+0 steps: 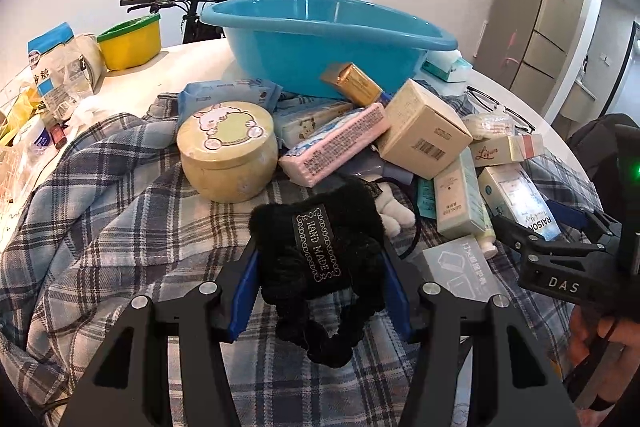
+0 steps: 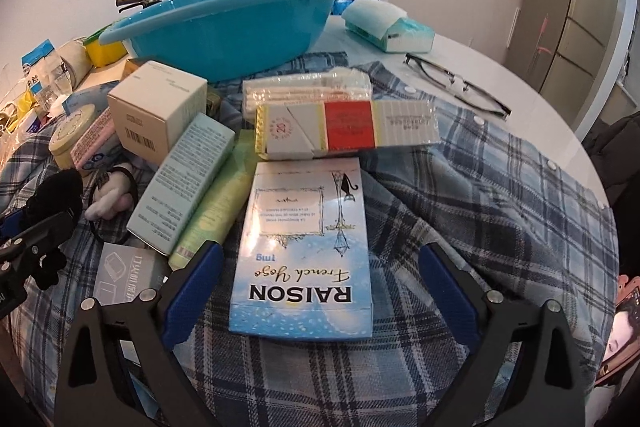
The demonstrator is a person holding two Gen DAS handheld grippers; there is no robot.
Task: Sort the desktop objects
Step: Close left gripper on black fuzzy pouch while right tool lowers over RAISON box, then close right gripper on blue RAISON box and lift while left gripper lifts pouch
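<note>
My left gripper (image 1: pixel 320 291) is shut on a black fuzzy "HAND MADE" hair band (image 1: pixel 320 259) and holds it just above the plaid cloth (image 1: pixel 120 211). It also shows at the left edge of the right wrist view (image 2: pixel 56 195). My right gripper (image 2: pixel 320 275) is open, its blue pads (image 2: pixel 192 291) on either side of a blue RAISON box (image 2: pixel 304 255) lying flat on the cloth. That box also shows in the left wrist view (image 1: pixel 520 199). A blue basin (image 1: pixel 320 35) stands behind the pile.
A round cream tin (image 1: pixel 228 151), a pink pack (image 1: pixel 336 143), a beige box (image 1: pixel 424 131), a green-white box (image 2: pixel 184 183) and a red-and-white carton (image 2: pixel 348 131) lie piled. Glasses (image 2: pixel 456 83) and a tissue pack (image 2: pixel 384 23) lie at the right. A yellow tub (image 1: pixel 130 43) and bags stand at the left.
</note>
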